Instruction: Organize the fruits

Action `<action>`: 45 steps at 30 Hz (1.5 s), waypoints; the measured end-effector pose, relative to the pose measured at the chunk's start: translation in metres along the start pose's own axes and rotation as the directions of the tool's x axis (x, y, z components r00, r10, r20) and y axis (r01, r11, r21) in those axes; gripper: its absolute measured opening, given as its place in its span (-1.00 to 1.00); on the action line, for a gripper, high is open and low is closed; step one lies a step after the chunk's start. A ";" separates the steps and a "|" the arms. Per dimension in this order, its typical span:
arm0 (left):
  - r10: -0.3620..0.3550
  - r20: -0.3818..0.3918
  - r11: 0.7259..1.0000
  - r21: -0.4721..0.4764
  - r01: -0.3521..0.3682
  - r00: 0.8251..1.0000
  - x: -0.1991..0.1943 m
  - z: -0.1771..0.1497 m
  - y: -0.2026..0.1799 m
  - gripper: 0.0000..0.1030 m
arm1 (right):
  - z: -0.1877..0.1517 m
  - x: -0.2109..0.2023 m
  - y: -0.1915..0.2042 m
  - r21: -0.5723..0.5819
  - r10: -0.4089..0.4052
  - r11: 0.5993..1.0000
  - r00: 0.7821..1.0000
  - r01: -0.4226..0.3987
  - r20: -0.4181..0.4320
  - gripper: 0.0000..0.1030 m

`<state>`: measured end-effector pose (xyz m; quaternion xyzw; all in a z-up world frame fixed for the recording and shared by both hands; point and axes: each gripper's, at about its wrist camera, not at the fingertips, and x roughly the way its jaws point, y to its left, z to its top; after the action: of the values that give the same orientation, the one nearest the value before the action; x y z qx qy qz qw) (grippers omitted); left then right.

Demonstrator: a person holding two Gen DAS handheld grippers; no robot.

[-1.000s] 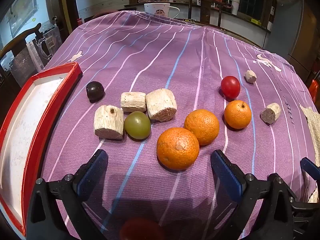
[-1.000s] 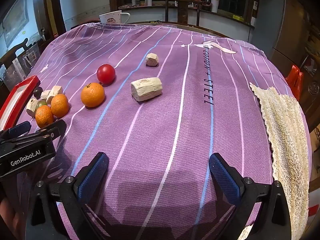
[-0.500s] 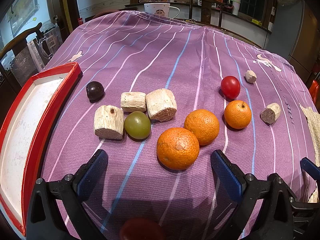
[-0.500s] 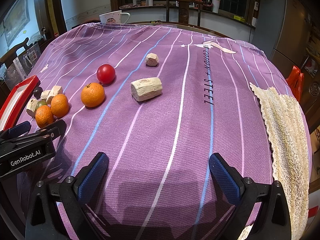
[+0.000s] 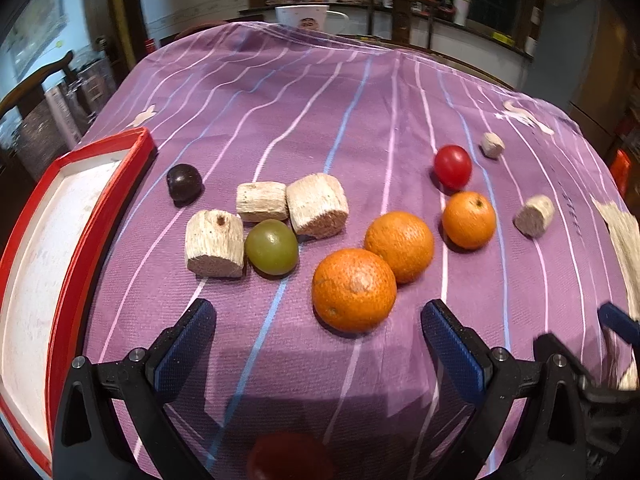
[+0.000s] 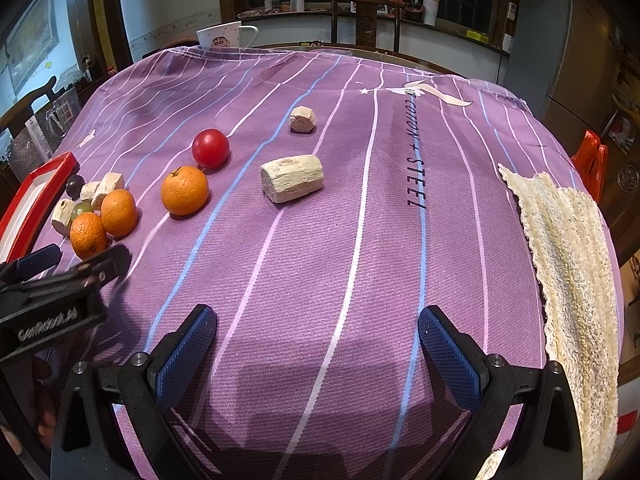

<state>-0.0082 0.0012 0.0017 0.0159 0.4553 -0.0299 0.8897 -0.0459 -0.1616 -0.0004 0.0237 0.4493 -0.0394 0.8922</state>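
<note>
Presently the left gripper stands with jaws spread and empty; the nearest orange lies just ahead between its fingers, the red tray to its left. Right gripper likewise spread wide, nothing held, the oranges far to its left.

On the purple striped tablecloth, dark letters printed along one stripe at about one o'clock from the middle of the right wrist view read "COTTON + STEEL", the first word partly lost in a fold just beside a pale bird-like emblem. At nine o'clock in the same view, white lettering on the black body of the left gripper is too blurred to read.
</note>
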 end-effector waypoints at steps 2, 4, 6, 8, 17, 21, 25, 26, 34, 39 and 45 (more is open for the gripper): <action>-0.003 0.000 1.000 0.008 0.003 1.000 0.001 -0.001 0.002 1.00 | -0.002 0.001 0.002 0.003 0.000 1.000 1.000 0.000 -0.004 1.00; -0.018 -0.002 0.999 0.027 0.018 1.000 -0.001 -0.003 0.004 1.00 | 0.000 0.000 0.002 0.014 -0.005 1.000 1.000 0.006 -0.020 1.00; -0.030 -0.003 0.999 0.042 0.030 1.000 -0.005 -0.006 0.003 1.00 | -0.001 -0.002 0.004 0.023 -0.012 1.000 0.999 0.012 -0.032 1.00; -0.037 -0.004 0.998 0.051 0.037 0.999 -0.005 -0.006 0.007 1.00 | -0.002 -0.003 0.005 0.033 -0.018 0.999 0.999 0.020 -0.037 1.00; -0.041 -0.004 0.997 0.063 0.041 0.999 -0.007 -0.008 0.010 1.00 | -0.001 -0.002 0.010 0.074 -0.052 0.996 0.998 0.055 -0.043 1.00; -0.074 -0.008 0.996 0.053 0.074 0.997 -0.013 -0.014 0.020 1.00 | -0.004 -0.006 0.013 0.108 -0.075 0.991 0.997 0.078 -0.037 1.00; -0.120 0.102 0.992 -0.012 0.122 0.987 -0.039 -0.020 0.041 1.00 | -0.012 -0.025 0.021 0.120 -0.093 0.989 0.995 0.088 0.034 1.00; -0.119 0.141 0.992 -0.018 0.122 0.983 -0.048 -0.019 0.046 1.00 | -0.012 -0.029 0.022 0.124 -0.096 0.988 0.994 0.090 0.050 1.00; -0.041 0.360 0.997 -0.049 0.063 0.932 -0.107 -0.024 0.070 1.00 | -0.013 -0.073 0.043 0.119 -0.108 0.989 0.969 0.083 0.223 1.00; -0.066 0.343 0.997 -0.023 0.078 0.937 -0.118 -0.020 0.073 1.00 | -0.019 -0.106 0.058 0.123 -0.177 0.983 0.898 0.138 0.404 1.00; -0.062 0.349 0.998 -0.007 0.069 0.935 -0.130 -0.027 0.069 1.00 | -0.020 -0.108 0.057 0.109 -0.151 0.987 0.915 0.119 0.375 1.00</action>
<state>-0.1011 0.0769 0.0916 -0.0131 0.2912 -0.0576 0.9548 -0.1206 -0.0976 0.0755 0.0220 0.2656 -0.1237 0.9559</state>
